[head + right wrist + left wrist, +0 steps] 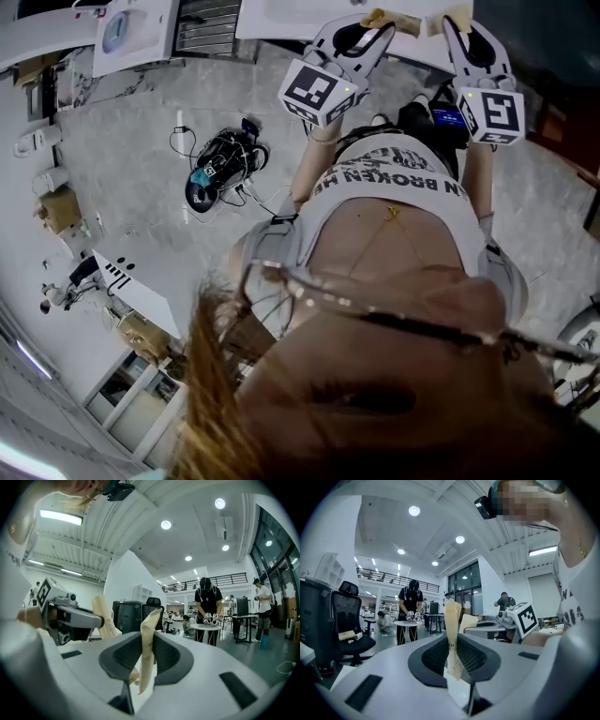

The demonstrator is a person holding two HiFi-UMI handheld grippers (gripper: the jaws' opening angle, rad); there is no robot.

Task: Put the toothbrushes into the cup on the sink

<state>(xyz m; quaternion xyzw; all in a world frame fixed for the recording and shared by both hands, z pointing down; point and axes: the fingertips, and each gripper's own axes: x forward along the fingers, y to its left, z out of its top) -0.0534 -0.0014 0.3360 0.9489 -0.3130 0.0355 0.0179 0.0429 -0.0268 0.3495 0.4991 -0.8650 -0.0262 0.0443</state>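
The left gripper and right gripper are both raised in front of the person's shirt, side by side and near each other, at the top of the head view. Each pinches a beige paper packet. The wrappers hide whatever is inside, so no bristle or handle shows.

In the left gripper view the jaws are closed on the left packet. It stands upright between the pads, with its top above the jaws and its lower end down in the gap. To the right, the right packet shows only as a corner behind the gripper body, beside the right gripper's marker cube.

The right gripper view shows the same thing: the jaws clamp the right packet, which leans slightly, and its bottom end is lost in the slot's shadow. The left gripper is seen from the side at the left, and the left packet sticks up past it.

From the head, the left packet and right packet are cut off by the top edge (only pale stubs are visible). The white surface behind them is also cropped, and I cannot tell what it is. Hair and glasses fill the lower part of the frame. A dark tangle of gear lies on the floor; it is too small to identify.
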